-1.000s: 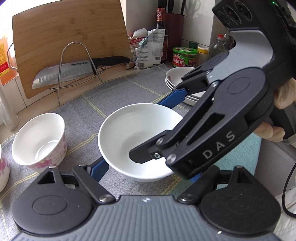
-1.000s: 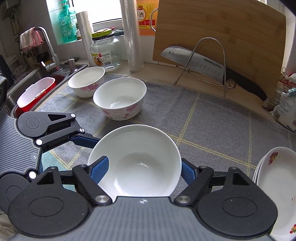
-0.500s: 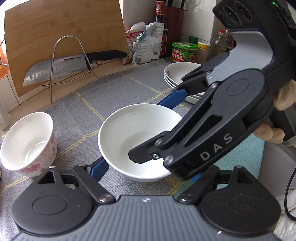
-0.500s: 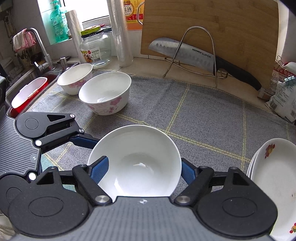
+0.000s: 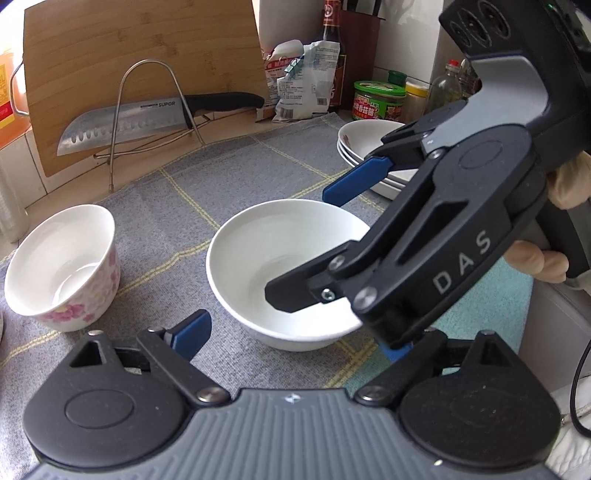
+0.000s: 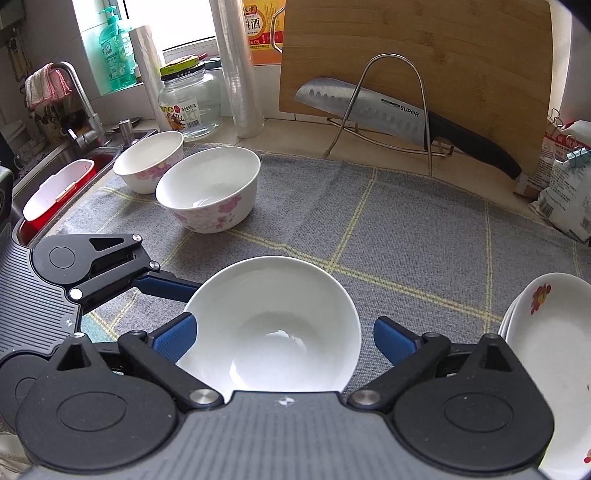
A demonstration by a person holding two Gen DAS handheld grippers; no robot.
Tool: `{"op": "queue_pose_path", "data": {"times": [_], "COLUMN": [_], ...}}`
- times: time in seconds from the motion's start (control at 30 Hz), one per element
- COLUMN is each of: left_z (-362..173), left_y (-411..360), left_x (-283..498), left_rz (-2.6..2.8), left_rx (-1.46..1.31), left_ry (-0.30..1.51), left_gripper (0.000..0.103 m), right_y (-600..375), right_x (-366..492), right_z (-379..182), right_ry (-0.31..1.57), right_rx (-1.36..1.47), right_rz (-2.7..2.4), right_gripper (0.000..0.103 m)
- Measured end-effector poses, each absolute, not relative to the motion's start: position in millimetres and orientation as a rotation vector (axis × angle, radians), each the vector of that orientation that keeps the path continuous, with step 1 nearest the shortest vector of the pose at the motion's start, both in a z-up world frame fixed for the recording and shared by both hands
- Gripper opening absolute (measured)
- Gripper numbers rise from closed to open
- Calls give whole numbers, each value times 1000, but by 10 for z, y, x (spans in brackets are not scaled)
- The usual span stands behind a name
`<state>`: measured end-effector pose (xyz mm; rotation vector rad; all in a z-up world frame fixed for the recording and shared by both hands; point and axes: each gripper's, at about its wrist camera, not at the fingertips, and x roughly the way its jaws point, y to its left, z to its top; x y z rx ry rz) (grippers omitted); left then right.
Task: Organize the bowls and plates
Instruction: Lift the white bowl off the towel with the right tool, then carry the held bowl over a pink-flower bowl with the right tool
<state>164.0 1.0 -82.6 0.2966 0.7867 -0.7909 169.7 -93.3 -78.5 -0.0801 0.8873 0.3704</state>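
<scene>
Kitchen counter (image 6: 280, 129) w/ grey mat (image 6: 406, 240), sink (image 6: 74, 158), bright window (image 6: 184, 22) behind.

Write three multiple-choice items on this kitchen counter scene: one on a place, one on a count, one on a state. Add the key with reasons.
1. Where does the plain white bowl sit?
A. in the sink
B. on the grey mat
C. on the stacked plates

2. How many pink-flowered bowls stand at the mat's far left?
A. one
B. two
C. four

3. How do the right gripper jaws stand?
A. open, clear of the bowl
B. clamped on the bowl
C. shut on a knife

Key:
1 B, mat shows all round the bowl.
2 B, the near flowered bowl and the far flowered bowl stand together.
3 A, jaws just opened; gaps show beside the rim.
</scene>
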Motion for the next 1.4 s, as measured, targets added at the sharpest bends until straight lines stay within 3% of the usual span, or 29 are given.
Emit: {"op": "queue_pose_path", "data": {"times": [0.63,1.4], "left_z": [-678,-871], "left_y": [328,1028], "left_x": [1435,2316], "left_rz": [-390,-426], "left_rx": [205,240], "left_ry": [823,715], "left_gripper": [94,94], "right_y": [-909,-58], "right_x": [1893,2492], "right_z": [-674,-659], "right_ry": [827,872], "right_rx": [-136,-176], "right_rz": [551,445], "right_gripper": [103,103]}}
